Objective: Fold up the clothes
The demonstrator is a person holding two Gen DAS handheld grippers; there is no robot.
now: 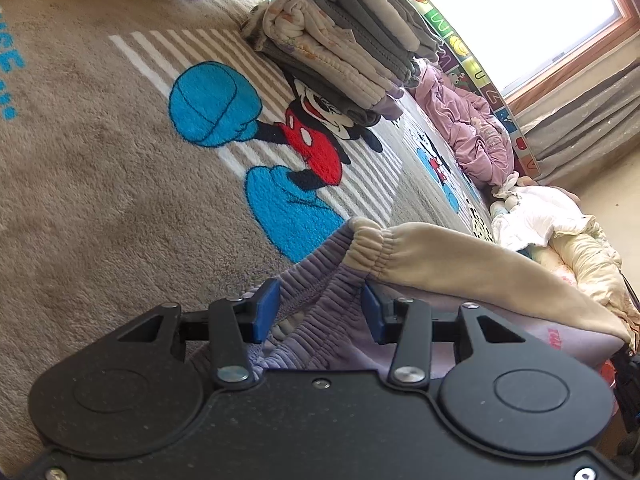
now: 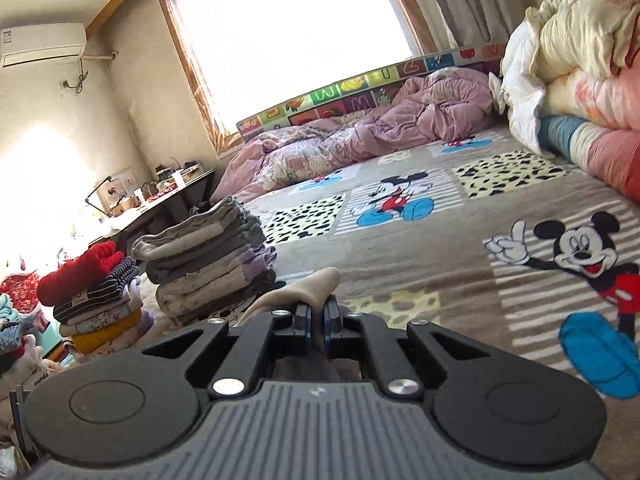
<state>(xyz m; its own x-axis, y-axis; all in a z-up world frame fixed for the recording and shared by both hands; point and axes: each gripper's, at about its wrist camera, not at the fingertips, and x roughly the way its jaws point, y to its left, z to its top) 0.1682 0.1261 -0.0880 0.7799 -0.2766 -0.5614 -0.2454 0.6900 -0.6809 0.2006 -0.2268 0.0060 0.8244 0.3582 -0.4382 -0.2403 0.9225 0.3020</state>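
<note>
Slippage is our main worry w/ the garment (image 1: 460,256), a lilac-and-beige kids' piece w/ elastic hems that sits low centre in the left view, draped over and between the fingers of the left gripper (image 1: 320,308). Its blue pads stand apart w/ gathered lilac fabric bunched between them, so we judge it spread, not pinching; cloth seems only to rest there and could slide off if we tilt or lift fast. Right gripper (image 2: 316,320), bottom centre of the right view, has its pads clenched on a beige fold of the same garment (image 2: 304,284), so that end looks held, but only by a thin bit; a hard tug may pull it free or twist the piece so any fold comes out crooked. Other risk: folded stack (image 2: 208,256) at centre left of the right view is near, and a sweeping sleeve could knock it, or the second pile (image 2: 96,292) at far left. For room, the cartoon-mouse blanket (image 2: 440,280) is flat and bare across mid frame and to the right, good for laying out. Pink duvet (image 2: 360,136) upper centre and rolled bedding (image 2: 580,60) upper right bound the far side; bed edge at lower left we can't see well.
</note>
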